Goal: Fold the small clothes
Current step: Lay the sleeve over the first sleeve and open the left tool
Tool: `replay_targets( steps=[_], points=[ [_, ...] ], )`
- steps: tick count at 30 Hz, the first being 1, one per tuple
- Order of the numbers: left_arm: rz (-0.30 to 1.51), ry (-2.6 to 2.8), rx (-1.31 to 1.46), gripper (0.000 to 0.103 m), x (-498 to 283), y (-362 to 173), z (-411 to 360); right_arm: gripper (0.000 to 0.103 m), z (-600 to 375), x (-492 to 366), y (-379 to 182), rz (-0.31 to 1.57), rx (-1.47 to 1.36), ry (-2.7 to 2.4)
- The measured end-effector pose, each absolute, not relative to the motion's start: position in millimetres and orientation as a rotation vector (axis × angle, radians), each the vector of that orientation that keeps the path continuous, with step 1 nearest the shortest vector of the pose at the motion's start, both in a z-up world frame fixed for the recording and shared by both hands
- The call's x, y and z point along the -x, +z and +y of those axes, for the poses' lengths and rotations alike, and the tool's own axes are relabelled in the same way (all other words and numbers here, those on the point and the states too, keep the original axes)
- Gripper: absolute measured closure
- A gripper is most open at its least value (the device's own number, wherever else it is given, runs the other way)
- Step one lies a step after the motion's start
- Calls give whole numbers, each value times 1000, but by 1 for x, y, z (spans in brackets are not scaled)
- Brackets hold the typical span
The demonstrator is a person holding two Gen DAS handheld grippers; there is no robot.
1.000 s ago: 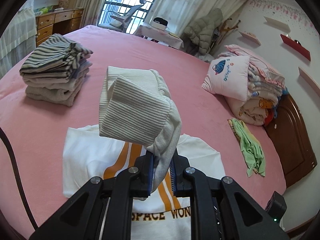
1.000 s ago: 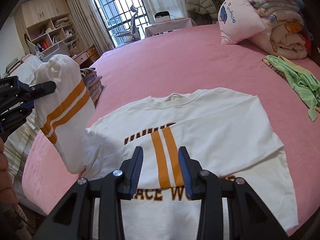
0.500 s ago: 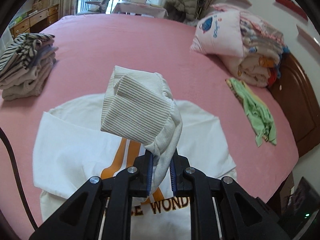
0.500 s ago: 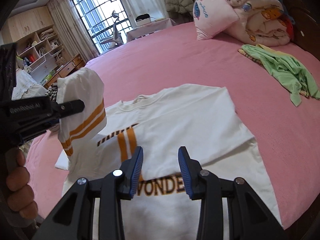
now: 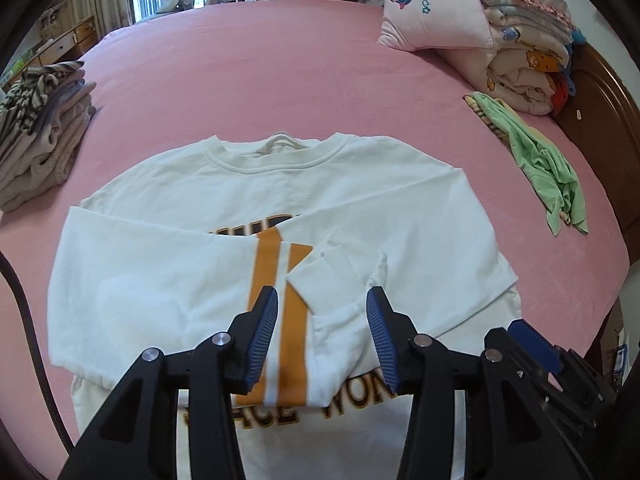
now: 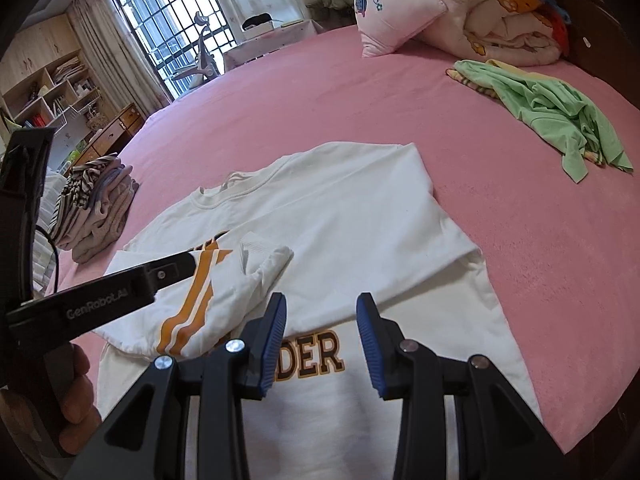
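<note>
A white sweatshirt [image 5: 360, 200] with brown lettering lies flat on the pink bed [image 5: 280, 60], both sleeves folded across its chest. The left sleeve with orange stripes [image 5: 280, 280] lies on top, its ribbed cuff [image 5: 340, 276] between the open jaws of my left gripper [image 5: 322, 300], which hovers just above it and holds nothing. In the right wrist view the sweatshirt [image 6: 360, 220] lies below my right gripper [image 6: 320, 308], which is open and empty over the lettering. The left gripper [image 6: 188, 264] shows there above the striped sleeve [image 6: 200, 296].
A stack of folded clothes [image 5: 36, 128] sits at the far left of the bed. A crumpled green garment [image 5: 540, 164] lies at the right. A pink pillow [image 5: 436, 12] and bundled quilts [image 5: 528, 60] rest by the wooden headboard [image 5: 604, 128].
My left gripper lowered the striped sleeve onto the sweatshirt's chest and opened, letting go of the cuff. The right gripper stayed open and shifted a little right.
</note>
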State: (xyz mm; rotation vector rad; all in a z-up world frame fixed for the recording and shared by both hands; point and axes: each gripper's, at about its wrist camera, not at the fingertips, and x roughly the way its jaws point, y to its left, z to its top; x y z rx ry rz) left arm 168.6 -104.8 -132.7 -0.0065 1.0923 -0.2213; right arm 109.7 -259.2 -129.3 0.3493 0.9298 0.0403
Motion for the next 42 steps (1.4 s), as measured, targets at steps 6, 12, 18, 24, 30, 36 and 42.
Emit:
replay_targets(
  steps=[6,12,18,24,30,36,42],
  points=[
    [1057,-141,34,54,-153,-118,-45,66,-253,-116,-127,946,-345,80],
    [994,30,63,45,-119,-104,45,66,-239,-123,-118,951,-341,137],
    [1002,170,101,45,-96,-113,119,63,-209,-130,-107,946,-264,176],
    [1083,141,138,45,-96,-146,130,63,-177,-138,-104,957,-198,203],
    [1101,78,59,45,-116,-168,103,63,-163,-141,-105,977,-158,210],
    [1087,112,46,45,-147,-180,96,63,-159,-142,-106,989,-125,199],
    [1103,218,136,62,-158,-187,130,61,-149,-150,-114,1018,-79,201]
  ],
)
